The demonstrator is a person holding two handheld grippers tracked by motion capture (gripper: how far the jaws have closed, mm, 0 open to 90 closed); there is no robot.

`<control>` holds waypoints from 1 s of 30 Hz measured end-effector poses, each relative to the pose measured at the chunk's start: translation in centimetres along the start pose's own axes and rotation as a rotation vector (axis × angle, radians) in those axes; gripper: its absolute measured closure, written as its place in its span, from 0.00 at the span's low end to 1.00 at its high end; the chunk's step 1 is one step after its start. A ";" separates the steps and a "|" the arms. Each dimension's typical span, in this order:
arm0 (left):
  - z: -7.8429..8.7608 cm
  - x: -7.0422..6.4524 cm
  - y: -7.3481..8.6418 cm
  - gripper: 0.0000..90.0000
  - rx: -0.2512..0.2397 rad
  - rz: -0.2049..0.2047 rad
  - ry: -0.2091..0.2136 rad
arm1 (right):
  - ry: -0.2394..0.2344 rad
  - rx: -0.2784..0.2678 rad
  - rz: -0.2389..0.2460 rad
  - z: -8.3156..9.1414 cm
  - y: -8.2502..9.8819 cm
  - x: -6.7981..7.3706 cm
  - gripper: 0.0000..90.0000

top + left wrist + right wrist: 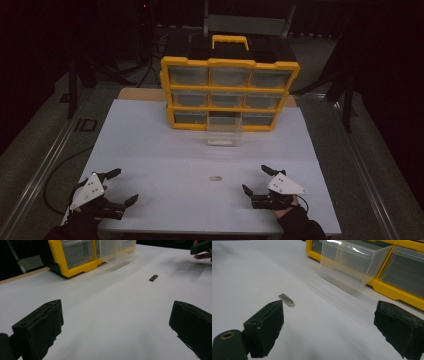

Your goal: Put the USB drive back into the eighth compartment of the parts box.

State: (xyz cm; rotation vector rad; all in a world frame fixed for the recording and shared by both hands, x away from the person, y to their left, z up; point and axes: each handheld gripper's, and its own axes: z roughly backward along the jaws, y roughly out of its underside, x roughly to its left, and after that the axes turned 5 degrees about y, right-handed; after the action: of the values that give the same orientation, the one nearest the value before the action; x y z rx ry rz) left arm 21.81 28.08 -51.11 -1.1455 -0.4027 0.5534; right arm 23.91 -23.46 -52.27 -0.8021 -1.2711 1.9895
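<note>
Metal piece (216,177): small, flat, silvery, oblong; lies alone on the white sheet (165,150), near the front edge, roughly midway betw. the two grippers. Nothing touches it. In right gripper view (286,300) it looks like a thin hollow sleeve w/ an open end, just beyond the left-hand jaw. In left gripper view (153,277) it's a dark sliver, well ahead & to the right.

Right gripper (257,181): near the piece, on its right; jaws wide apart, nothing betw. them. Grey plate on top, hand behind it at the front edge. Jaws aim toward the piece & drawer.

Left gripper (122,186): farther off, at the sheet's front-left corner; jaws spread wide, empty. Own view has bare sheet betw. the pads. Other hand's gripper sits in that view's top right corner.

Drawer (225,132): clear plastic, pulled out of the bottom row's middle slot, resting on the sheet in front of the organizer, well behind the piece. Looks empty in right gripper view (354,262); can't tell for sure.

Organizer (229,92): yellow frame, 3 x 3 clear drawers, yellow handle on top; stands upright at the sheet's far edge.

Sheet: white, covers the tabletop; wood edge shows behind it.

Surroundings: dark; can't make out detail.
</note>
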 end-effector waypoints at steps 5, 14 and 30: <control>0.0 -0.1 -0.8 0.00 0.004 -0.003 0.003 | 0.003 -0.010 0.001 0.0 -0.1 0.0 0.10; -0.1 -0.1 -2.4 0.00 0.023 -0.006 0.027 | 0.002 -0.023 0.003 0.0 -0.4 0.2 0.10; -1.3 0.6 -6.7 0.00 0.059 -0.048 0.094 | -0.002 -0.025 -0.002 0.0 -0.4 0.2 0.10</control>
State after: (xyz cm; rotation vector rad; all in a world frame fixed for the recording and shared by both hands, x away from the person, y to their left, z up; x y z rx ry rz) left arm 24.37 25.44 -45.28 -1.0980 -0.3304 0.4646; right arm 23.87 -23.14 -51.94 -0.8103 -1.2998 1.9768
